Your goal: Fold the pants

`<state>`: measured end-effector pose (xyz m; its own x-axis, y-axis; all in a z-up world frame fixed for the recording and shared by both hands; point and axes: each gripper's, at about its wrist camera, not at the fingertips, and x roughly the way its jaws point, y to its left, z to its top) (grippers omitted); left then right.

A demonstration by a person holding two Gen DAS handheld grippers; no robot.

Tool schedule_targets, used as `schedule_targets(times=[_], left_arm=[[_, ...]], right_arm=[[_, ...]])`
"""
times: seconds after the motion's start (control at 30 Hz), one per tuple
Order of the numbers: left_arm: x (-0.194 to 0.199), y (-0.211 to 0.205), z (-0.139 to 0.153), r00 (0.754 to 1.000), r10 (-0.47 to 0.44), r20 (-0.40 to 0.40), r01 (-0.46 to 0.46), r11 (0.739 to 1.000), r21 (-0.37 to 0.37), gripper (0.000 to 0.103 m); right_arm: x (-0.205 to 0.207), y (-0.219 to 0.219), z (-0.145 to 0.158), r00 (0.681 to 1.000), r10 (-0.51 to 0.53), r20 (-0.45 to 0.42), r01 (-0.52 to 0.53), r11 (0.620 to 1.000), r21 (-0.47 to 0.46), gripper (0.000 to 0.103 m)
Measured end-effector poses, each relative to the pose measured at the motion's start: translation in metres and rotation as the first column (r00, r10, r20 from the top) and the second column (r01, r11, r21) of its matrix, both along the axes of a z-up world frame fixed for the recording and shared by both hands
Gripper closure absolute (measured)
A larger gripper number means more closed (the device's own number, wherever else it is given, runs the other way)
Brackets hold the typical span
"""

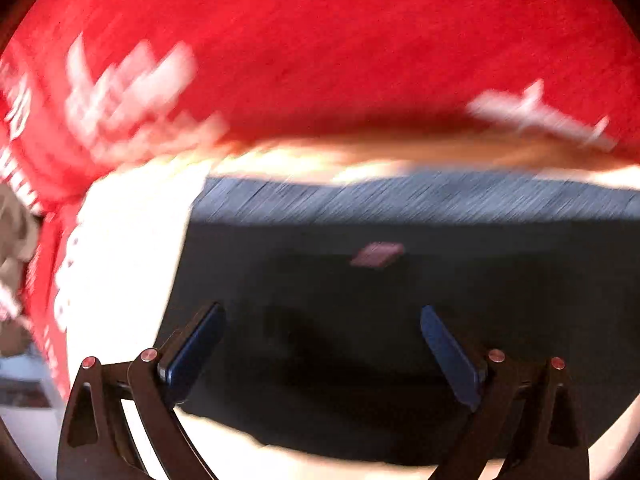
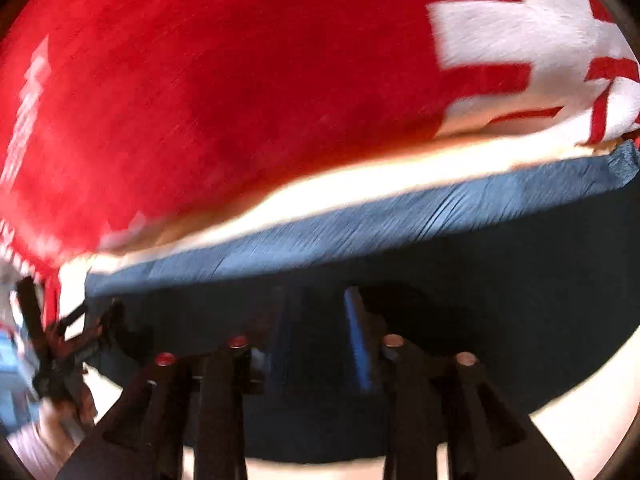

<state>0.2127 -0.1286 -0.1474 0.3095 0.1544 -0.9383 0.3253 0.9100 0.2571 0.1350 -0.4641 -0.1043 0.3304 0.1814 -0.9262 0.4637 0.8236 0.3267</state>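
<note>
- Left wrist view shows the dark pants (image 1: 360, 280) lying flat on a pale surface (image 1: 132, 240), their far edge running along just short of a red cloth with white print (image 1: 340, 40).
- Your left gripper (image 1: 324, 344) hangs over the pants with jaws wide apart and nothing between them.
- Your right gripper (image 2: 320, 332) stands partly open above the same fabric; its pads press on no cloth that you can make out.
- A small pinkish tag (image 1: 378, 255) sits on the pants ahead of the left jaws.
- Both views are smeared, so closing now risks pinching one layer only, or catching the red cloth near the far edge and dragging it into the fold.
</note>
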Motion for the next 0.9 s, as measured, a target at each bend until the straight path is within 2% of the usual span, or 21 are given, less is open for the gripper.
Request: schedule_targets(times=[0.07, 0.13, 0.2, 0.27, 0.33, 0.37, 0.47, 0.53, 0.63, 0.9], left_arm=[[-0.009, 0.030, -0.010, 0.998, 0.055, -0.031, -0.054, 0.998, 0.041, 0.004], [-0.014, 0.044, -0.014, 0.997, 0.068, -0.025, -0.068, 0.998, 0.010, 0.004], [-0.012, 0.037, -0.014, 0.999, 0.037, -0.013, -0.037, 0.998, 0.046, 0.004], [-0.014, 0.016, -0.015, 0.999, 0.023, -0.024, -0.021, 0.997, 0.074, 0.004], [-0.013, 0.000, -0.010, 0.998, 0.025, -0.062, -0.023, 0.999, 0.035, 0.004], [-0.022, -0.035, -0.001, 0.997, 0.027, -0.071, -0.025, 0.999, 0.026, 0.004], [-0.039, -0.046, 0.017, 0.996, 0.014, -0.091, -0.014, 1.000, 0.007, 0.004], [-0.066, -0.061, 0.031, 0.994, 0.012, -0.111, -0.013, 1.000, -0.010, 0.004], [-0.084, -0.079, 0.037, 0.986, -0.006, -0.164, 0.000, 0.999, -0.041, 0.004], [-0.140, -0.145, 0.055, 0.972, -0.091, -0.215, 0.076, 0.994, -0.075, 0.004]], right_arm=[[-0.007, 0.025, -0.002, 0.999, 0.039, -0.003, -0.039, 0.999, 0.021, 0.062], [-0.016, 0.043, -0.010, 0.998, 0.067, -0.021, -0.066, 0.997, 0.042, 0.059], [-0.024, 0.062, -0.027, 0.993, 0.091, -0.077, -0.086, 0.994, 0.068, 0.054], [-0.029, 0.075, -0.027, 0.991, 0.111, -0.074, -0.110, 0.994, 0.017, 0.053], [-0.033, 0.080, -0.021, 0.986, 0.137, -0.094, -0.137, 0.991, 0.006, 0.050], [-0.037, 0.081, -0.017, 0.987, 0.132, -0.096, -0.131, 0.991, 0.014, 0.050], [-0.046, 0.067, -0.009, 0.989, 0.091, -0.120, -0.083, 0.994, 0.071, 0.048], [-0.052, 0.065, -0.006, 0.989, 0.055, -0.139, -0.043, 0.995, 0.090, 0.048], [-0.074, 0.051, -0.007, 0.983, -0.004, -0.183, 0.025, 0.993, 0.116, 0.044], [-0.118, 0.042, -0.007, 0.973, -0.083, -0.214, 0.116, 0.982, 0.150, 0.044]])
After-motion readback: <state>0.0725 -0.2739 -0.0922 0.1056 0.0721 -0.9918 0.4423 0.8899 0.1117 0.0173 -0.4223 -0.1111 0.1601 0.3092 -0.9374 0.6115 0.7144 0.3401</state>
